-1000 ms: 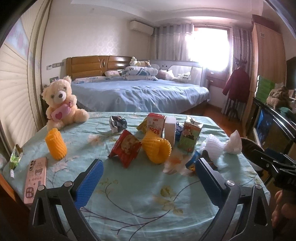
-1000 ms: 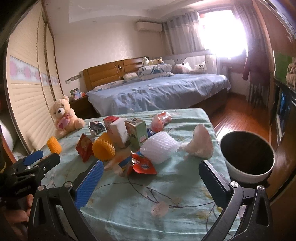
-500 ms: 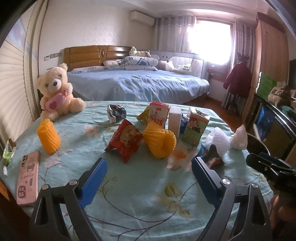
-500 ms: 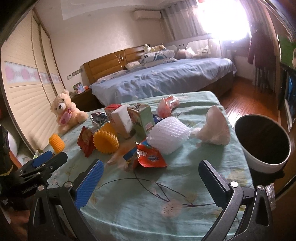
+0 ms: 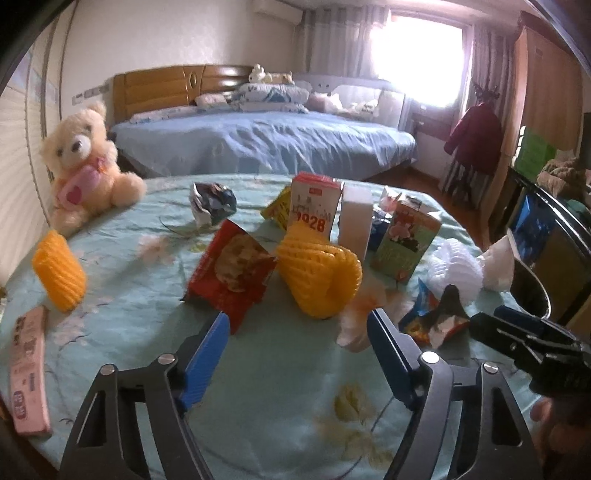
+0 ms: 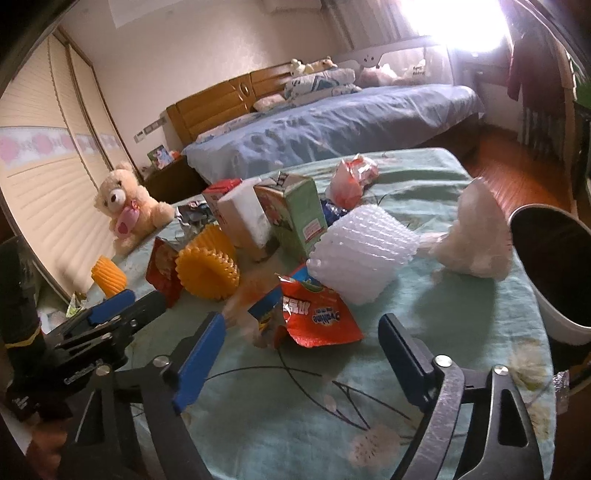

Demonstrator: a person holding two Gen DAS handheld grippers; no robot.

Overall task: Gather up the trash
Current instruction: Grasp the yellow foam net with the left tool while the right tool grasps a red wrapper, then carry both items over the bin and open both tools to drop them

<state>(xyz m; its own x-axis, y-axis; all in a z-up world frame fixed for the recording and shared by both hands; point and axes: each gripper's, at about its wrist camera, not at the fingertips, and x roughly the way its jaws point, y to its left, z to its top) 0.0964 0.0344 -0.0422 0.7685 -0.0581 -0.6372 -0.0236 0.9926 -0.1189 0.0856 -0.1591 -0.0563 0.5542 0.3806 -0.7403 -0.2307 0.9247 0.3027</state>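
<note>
Fingers [image 5: 207,354] of the left gripper [image 5: 299,354], closing but empty, point at the yellow foam net [image 5: 319,275] just ahead; right gripper [image 6: 301,354], likewise narrowing, faces the red wrapper [image 6: 317,314] beside that net.

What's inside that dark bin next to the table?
The bin shows only a dark inside, with no trash visible. Its bottom is in shadow and cut off at the picture's edge, so I cannot say whether it is empty.

Home bedroom. Large bed [image 5: 258,144] with blue sheet, wooden headboard [image 5: 162,88], pillows [image 5: 269,96]. Curtained window [image 5: 417,51], wall air conditioner [image 5: 277,9], wardrobe [image 5: 546,88]. Teddy bear [image 5: 85,162] sits on cloth-covered table [image 5: 280,391].
</note>
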